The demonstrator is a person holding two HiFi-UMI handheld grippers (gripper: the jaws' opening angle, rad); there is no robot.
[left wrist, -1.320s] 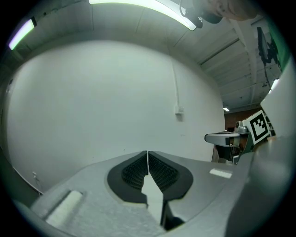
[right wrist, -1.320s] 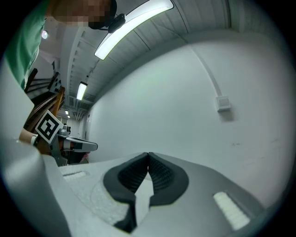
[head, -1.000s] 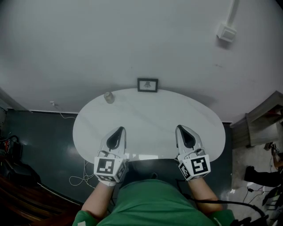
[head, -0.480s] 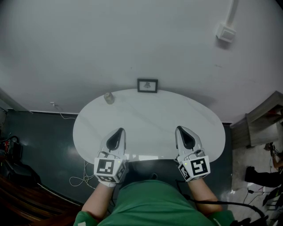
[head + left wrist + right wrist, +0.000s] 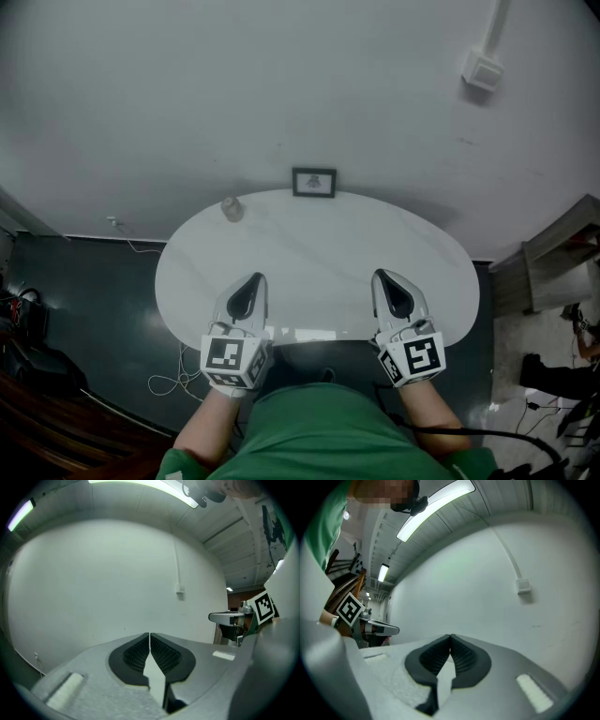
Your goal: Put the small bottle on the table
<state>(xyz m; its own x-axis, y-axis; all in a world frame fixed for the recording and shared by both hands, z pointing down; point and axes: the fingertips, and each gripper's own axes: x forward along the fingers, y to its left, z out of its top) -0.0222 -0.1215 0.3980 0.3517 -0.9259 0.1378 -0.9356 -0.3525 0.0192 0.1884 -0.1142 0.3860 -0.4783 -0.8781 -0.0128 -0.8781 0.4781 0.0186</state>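
Observation:
A small clear bottle [image 5: 231,207] stands upright near the far left edge of the white oval table [image 5: 319,244]. My left gripper [image 5: 257,277] rests over the near left of the table, shut and holding nothing, well short of the bottle. My right gripper [image 5: 381,274] sits over the near right, shut and holding nothing too. In the left gripper view the black pads [image 5: 161,656] meet at their tips, with only the white wall beyond. The right gripper view shows its pads [image 5: 461,658] touching the same way. The bottle is outside both gripper views.
A small dark picture frame [image 5: 313,181] stands at the table's far edge against the white wall. A wall box with conduit [image 5: 481,68] is at the upper right. Cables [image 5: 173,380] lie on the dark floor at the left, and wooden furniture [image 5: 558,262] is at the right.

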